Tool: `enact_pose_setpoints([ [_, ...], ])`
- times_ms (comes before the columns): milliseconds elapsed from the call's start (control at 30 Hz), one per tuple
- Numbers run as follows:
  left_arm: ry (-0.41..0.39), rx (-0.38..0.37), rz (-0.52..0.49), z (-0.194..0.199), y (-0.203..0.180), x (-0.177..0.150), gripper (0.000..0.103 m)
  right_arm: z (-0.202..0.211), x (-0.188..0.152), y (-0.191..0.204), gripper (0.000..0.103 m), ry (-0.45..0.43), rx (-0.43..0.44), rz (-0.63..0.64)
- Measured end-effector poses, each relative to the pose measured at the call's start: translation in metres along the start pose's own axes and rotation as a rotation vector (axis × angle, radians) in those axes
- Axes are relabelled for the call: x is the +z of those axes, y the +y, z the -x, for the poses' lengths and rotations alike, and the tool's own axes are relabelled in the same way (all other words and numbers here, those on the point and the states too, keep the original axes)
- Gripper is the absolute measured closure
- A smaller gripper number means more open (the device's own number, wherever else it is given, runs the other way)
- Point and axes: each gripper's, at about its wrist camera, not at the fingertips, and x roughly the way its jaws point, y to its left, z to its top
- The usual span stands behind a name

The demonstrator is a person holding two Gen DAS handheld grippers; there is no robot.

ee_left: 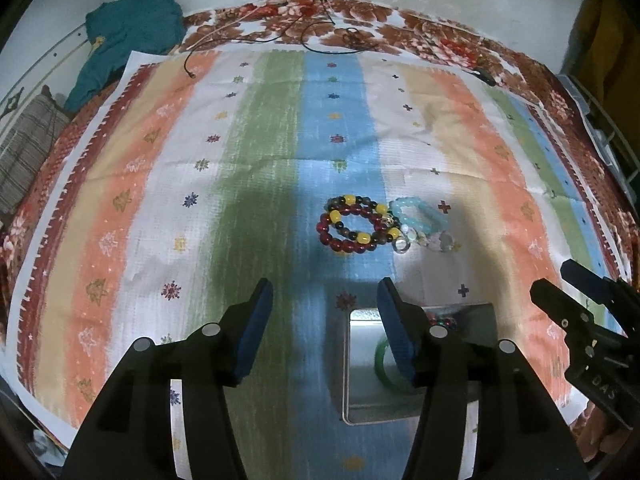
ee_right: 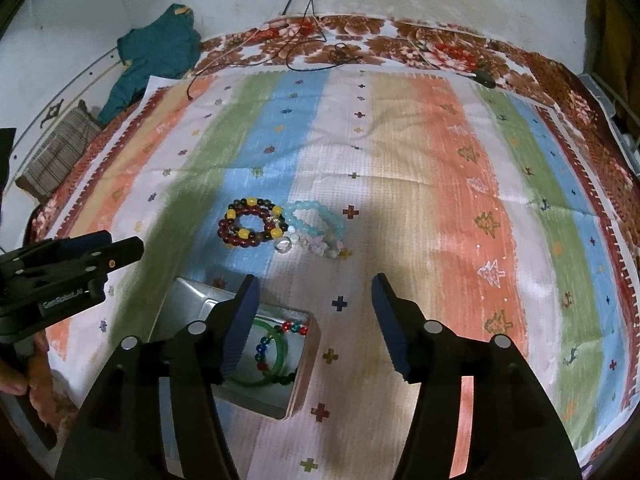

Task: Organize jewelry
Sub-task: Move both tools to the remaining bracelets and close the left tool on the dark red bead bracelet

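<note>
A pile of bracelets lies on the striped cloth: a dark red and yellow bead bracelet [ee_left: 357, 224] [ee_right: 252, 222], a pale blue bead bracelet [ee_left: 420, 214] [ee_right: 318, 220] and a clear whitish one [ee_left: 430, 242] [ee_right: 320, 246]. An open metal tin [ee_left: 362, 396] [ee_right: 298, 384] near the front holds a green bangle [ee_right: 276, 360] and a multicoloured bead bracelet [ee_right: 262, 350]. My left gripper [ee_left: 326, 308] is open and empty, hovering short of the pile beside the tin. My right gripper [ee_right: 314, 308] is open and empty, above the tin's right side. Each gripper shows in the other's view [ee_left: 576, 284] [ee_right: 120, 250].
The striped cloth [ee_left: 260, 160] covers a floral bedspread [ee_left: 400, 28]. A teal garment [ee_left: 132, 36] and a folded plaid cloth [ee_left: 28, 148] lie at the far left. Thin black cords [ee_left: 320, 32] trail along the back edge near the wall.
</note>
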Motion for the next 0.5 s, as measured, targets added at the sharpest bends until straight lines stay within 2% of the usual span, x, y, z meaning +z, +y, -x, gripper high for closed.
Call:
enact_pose_setpoints([
  [233, 0.006, 0.016, -0.013, -0.011, -0.003, 0.007, 0.044, 0.001, 0.010, 0.001, 0.036, -0.054, -0.017, 0.028],
  [500, 0.027, 0.034, -0.001, -0.031, 0.000, 0.019, 0.040, -0.024, 0.015, -0.007, 0.031, -0.002, -0.021, 0.021],
])
